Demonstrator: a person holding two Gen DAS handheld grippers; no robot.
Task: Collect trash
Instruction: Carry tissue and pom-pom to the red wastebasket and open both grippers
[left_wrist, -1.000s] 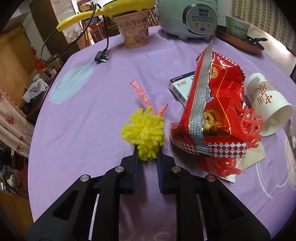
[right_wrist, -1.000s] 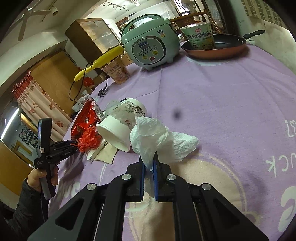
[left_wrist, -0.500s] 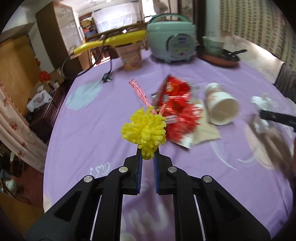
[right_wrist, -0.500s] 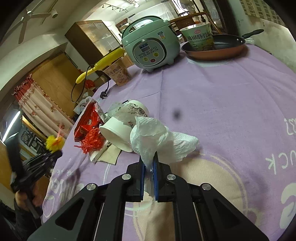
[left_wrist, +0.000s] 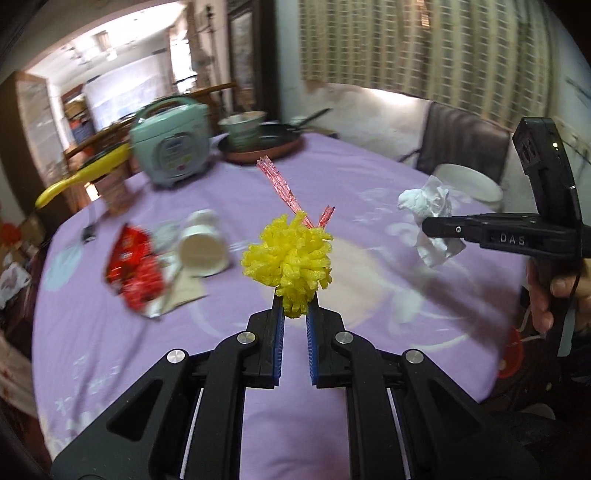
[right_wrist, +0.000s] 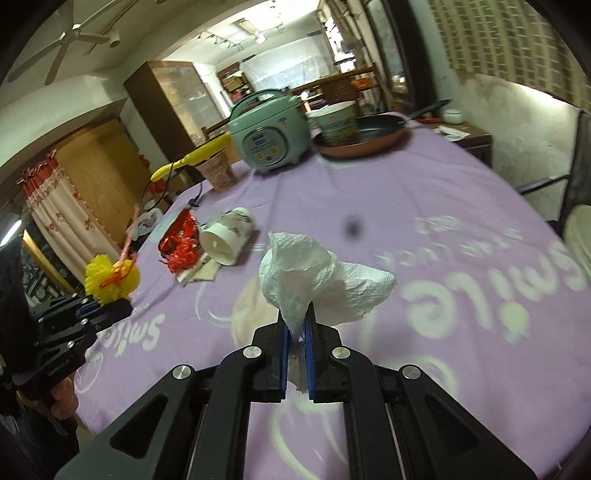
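While raised above the counter (left_wrist: 369, 192), a pompom (left_wrist: 290, 260) is pinched by the left tongs (left_wrist: 294, 314), a tissue (right_wrist: 314, 277) clamped in the right tongs (right_wrist: 296, 325), a cup (right_wrist: 227, 236) lying ahead.

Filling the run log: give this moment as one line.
left gripper: shut on yellow pom-pom | right gripper: shut on paper towel | both lifted | paper cup, red wrapper on table

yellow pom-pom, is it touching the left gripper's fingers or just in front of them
Touching. In the left wrist view the yellow pom-pom has its lower strands pinched between the left gripper fingers, held above the purple tablecloth.
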